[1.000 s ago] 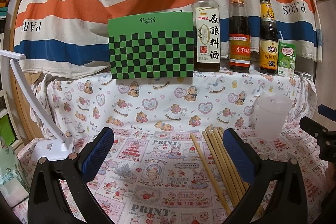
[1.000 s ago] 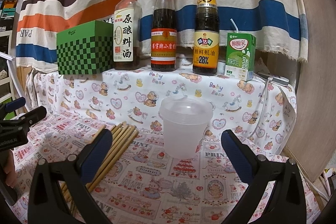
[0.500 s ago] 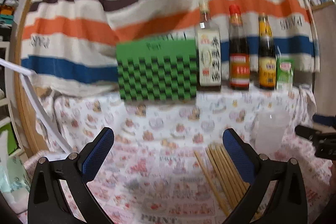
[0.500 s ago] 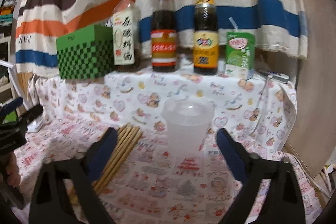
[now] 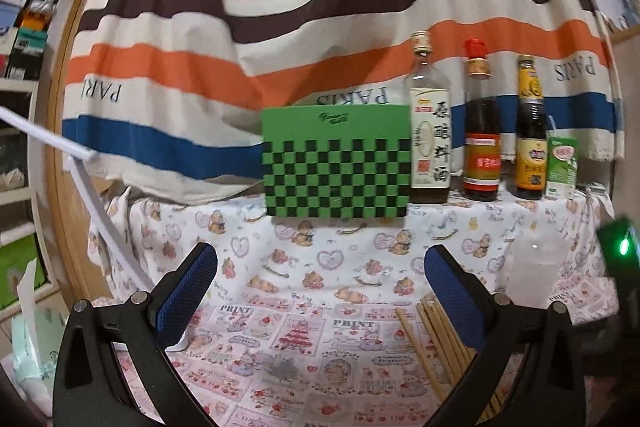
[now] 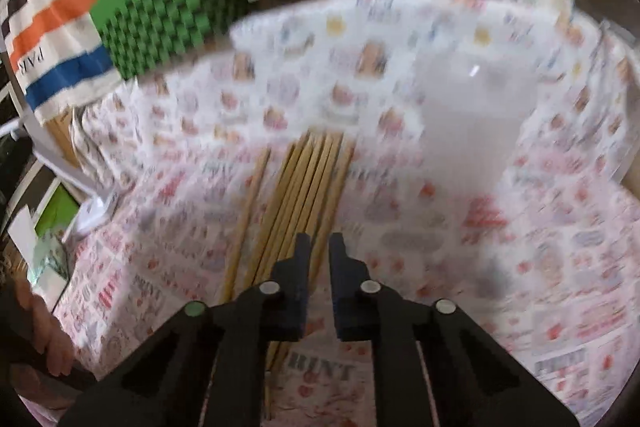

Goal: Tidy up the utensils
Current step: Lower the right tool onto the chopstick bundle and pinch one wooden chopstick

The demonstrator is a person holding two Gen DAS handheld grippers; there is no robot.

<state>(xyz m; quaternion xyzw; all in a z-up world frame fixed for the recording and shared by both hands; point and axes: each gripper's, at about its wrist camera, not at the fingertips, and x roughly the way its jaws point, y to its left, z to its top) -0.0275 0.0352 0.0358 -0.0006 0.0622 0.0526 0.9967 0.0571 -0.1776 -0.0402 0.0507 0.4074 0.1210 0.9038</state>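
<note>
Hovering with narrow, empty jaws of the right gripper (image 6: 320,247) over the near ends of light, stiff, probably slippery wooden chopsticks (image 6: 304,187) lying left of the plastic cup (image 6: 472,107), left gripper (image 5: 320,279) staying wide.

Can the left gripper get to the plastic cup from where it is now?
Probably yes. The left gripper is open and empty, and the cup stands to its right. The chopsticks lie flat between them, easy to pass over; the right gripper works nearby.

Both grippers are black plastic frames with silver screw heads; the left gripper (image 5: 320,291) has textured blue pads, the right gripper (image 6: 320,259) dark ones.
</note>
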